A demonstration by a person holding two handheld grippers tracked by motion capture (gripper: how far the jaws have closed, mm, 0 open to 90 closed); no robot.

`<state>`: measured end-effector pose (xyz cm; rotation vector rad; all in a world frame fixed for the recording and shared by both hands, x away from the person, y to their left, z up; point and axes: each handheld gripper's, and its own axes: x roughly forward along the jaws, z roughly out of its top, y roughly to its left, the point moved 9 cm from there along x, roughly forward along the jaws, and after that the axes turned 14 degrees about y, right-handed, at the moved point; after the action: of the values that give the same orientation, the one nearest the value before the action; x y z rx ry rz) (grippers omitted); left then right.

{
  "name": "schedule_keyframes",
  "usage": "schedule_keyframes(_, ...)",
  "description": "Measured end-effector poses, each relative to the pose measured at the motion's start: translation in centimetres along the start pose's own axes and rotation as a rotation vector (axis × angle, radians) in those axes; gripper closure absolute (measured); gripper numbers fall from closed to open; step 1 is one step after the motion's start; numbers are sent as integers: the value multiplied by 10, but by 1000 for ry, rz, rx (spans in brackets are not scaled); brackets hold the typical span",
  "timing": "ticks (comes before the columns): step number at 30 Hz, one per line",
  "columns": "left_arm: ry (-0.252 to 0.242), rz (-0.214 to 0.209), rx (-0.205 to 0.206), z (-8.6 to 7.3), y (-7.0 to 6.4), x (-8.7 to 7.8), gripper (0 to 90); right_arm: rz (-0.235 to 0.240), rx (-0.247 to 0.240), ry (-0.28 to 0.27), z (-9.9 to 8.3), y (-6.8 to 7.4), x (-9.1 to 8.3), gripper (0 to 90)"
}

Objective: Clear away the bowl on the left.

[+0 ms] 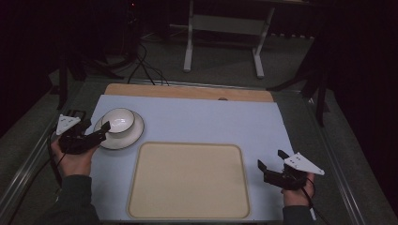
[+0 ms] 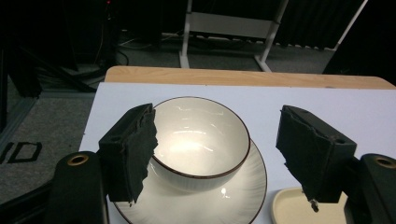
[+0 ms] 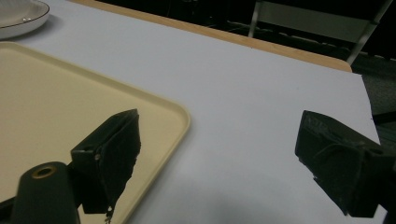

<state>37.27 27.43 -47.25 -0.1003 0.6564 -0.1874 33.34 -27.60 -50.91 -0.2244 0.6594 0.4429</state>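
Cream plastic makes up the tray [image 1: 189, 180], which lies on the table [image 1: 211, 122] at the edge closest to the person. Every other place here is told from this tray.

Just off the tray's right edge, the right hand-held gripper [image 1: 271, 161] hangs over bare table. Its jaws are spread wide and there is nothing between them. In the right gripper view, one jaw sits over the tray's corner and the other sits over the table beside the tray.

Off the tray's far left corner, the left hand-held gripper [image 1: 104, 130] is held in the person's left hand [image 1: 75, 157]. Its jaws are spread wide too, and it grips nothing. In the left gripper view, the left jaw looks to be right at the rim of the bowl [image 2: 200, 140], while the right jaw stands clear of the bowl.

Past that same corner, a little farther away, the white bowl with a dark rim stands upright on a white plate [image 1: 133, 135]. The plate rests flat on the table, just beside the tray and not on it.

Far beyond the tray, a strip of bare wood [image 1: 187, 92] runs along the table's back edge.
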Motion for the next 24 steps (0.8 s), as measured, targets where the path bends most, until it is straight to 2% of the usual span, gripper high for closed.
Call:
schedule_keyframes(3,-7,-5,-8,2,-1,3,289,2,-2,-1,0,0,0,138)
schedule_keyframes(10,-1,6,1,7,-2,9,290,3,-6,-3,0,0,-1,138)
schedule_keyframes(15,11,25,-2,8,0,15,300,3,-6,-4,1,0,-1,138)
schedule_keyframes(24,18,35,-13,12,4,22,302,3,-8,-6,1,1,-1,137)
